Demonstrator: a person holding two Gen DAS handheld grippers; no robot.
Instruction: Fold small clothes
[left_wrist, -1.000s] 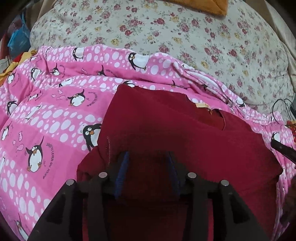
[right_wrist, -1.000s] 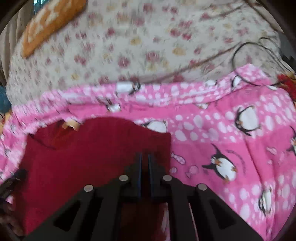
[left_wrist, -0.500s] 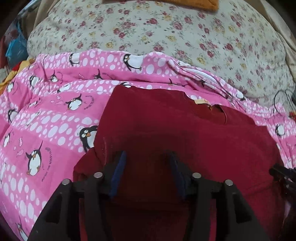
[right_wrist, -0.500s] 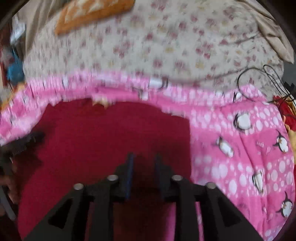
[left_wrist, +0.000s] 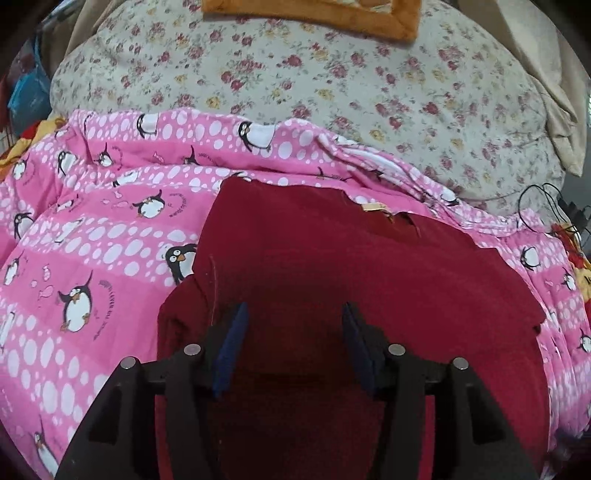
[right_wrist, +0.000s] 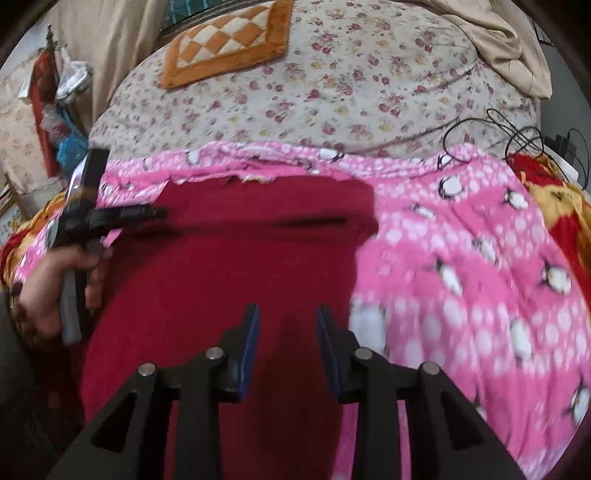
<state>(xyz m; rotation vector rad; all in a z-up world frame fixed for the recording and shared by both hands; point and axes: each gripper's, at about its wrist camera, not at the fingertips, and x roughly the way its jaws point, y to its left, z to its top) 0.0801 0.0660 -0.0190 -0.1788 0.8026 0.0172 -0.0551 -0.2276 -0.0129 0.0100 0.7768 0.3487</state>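
Left wrist view: moved slightly back from the red shirt; left hand-held gripper parted, nothing between the pads, hovering low centre over the shirt on the pink penguin blanket.

Right wrist view: swept sideways from the shirt's right edge; right hand-held gripper just opened, empty, above the shirt. Left hand at left frame edge.

Likely risk: loose sleeve bunching, fold slipping on soft bedding.

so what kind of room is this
Most likely a bedroom at home: the dark red garment lies spread on a bed covered by a pink penguin-print blanket over a floral bedspread, with an orange checked cushion at the far end.
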